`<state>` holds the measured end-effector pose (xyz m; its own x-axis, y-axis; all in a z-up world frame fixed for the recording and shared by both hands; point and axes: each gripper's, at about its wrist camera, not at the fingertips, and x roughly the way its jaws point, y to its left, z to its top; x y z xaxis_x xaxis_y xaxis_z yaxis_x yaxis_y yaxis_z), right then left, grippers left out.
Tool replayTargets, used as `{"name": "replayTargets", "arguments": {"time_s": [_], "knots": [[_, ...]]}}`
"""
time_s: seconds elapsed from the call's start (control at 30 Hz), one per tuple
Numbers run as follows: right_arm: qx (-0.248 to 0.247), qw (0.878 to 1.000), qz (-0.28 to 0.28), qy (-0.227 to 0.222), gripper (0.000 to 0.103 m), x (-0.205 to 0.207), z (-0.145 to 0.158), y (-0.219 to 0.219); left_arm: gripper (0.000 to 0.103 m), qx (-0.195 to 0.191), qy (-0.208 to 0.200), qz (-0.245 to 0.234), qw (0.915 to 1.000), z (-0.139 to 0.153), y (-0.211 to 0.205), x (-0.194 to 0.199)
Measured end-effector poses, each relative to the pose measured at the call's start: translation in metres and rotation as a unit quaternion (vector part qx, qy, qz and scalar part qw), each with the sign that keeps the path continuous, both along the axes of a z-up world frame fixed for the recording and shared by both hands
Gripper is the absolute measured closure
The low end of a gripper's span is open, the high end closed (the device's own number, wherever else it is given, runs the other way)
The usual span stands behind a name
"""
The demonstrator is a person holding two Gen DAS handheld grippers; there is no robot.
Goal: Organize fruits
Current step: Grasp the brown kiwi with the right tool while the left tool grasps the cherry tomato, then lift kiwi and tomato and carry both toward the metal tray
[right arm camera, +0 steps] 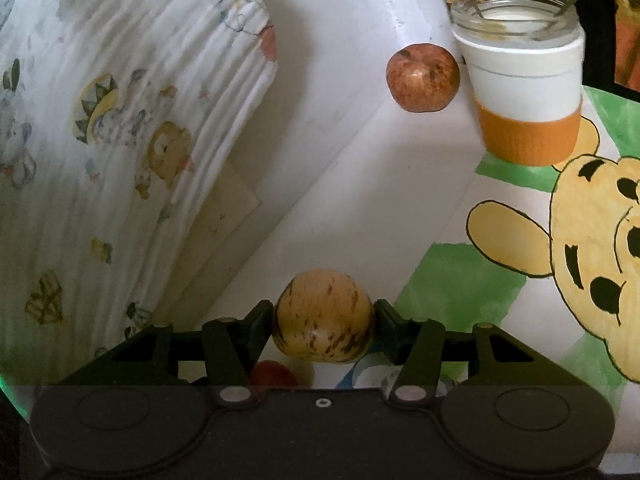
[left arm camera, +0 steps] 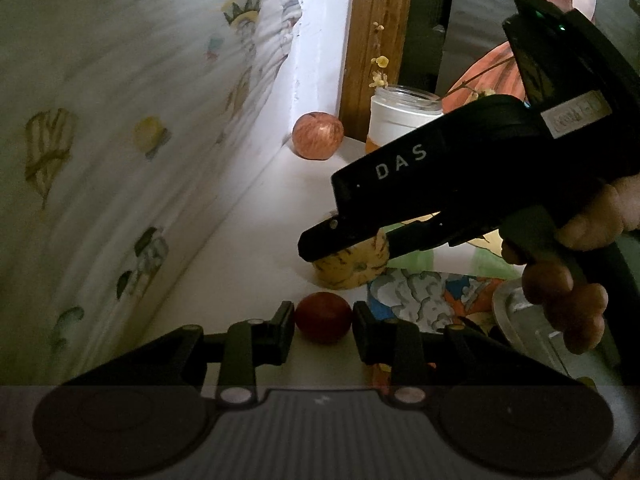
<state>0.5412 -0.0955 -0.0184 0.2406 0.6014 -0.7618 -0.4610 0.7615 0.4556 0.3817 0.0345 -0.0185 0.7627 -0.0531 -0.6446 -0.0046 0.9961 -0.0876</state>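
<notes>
A white table point(right arm camera: 360, 208) ran along a cartoon-printed curtain point(right arm camera: 120, 120), its right part under a bear-print cloth point(right arm camera: 540, 320). At the far edge a jar point(right arm camera: 524, 92) stood just beside an apple point(right arm camera: 422, 78), with bare surface before them. The right gripper point(right arm camera: 324, 326) clamped a streaked yellow fruit point(right arm camera: 324, 320). The left gripper point(left arm camera: 323, 330) pinched a small red fruit point(left arm camera: 323, 318) nearby.

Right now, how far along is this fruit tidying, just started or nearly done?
Early on, by the look of it. No fruit visibly sits sorted anywhere yet. In hand: the left gripper is shut on a small dark red fruit, and the right gripper clamps a yellow speckled fruit. Left to do: both need placing, and a red apple sits untouched beside the glass jar.
</notes>
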Motion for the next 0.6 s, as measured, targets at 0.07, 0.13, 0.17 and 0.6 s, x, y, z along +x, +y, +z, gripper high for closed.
{"name": "replayTargets", "arguments": {"time_s": [0.07,0.13,0.17,0.6], "knots": [[0.007,1.0,-0.009,0.004,0.046,-0.001,0.0,-0.004,0.068,-0.004,0.003,0.0,1.0,0.001,0.0,-0.001],[0.017,1.0,-0.019,0.009,0.046,0.0,-0.001,-0.01,0.068,-0.006,0.003,-0.001,1.0,0.002,0.001,-0.002],[0.024,0.999,-0.025,0.013,0.047,0.0,-0.002,-0.014,0.068,-0.008,0.004,-0.001,1.0,0.003,0.002,-0.003],[0.076,0.994,-0.068,0.034,0.047,-0.018,0.014,-0.07,0.068,-0.04,-0.004,-0.005,0.9992,0.023,-0.003,-0.02]]}}
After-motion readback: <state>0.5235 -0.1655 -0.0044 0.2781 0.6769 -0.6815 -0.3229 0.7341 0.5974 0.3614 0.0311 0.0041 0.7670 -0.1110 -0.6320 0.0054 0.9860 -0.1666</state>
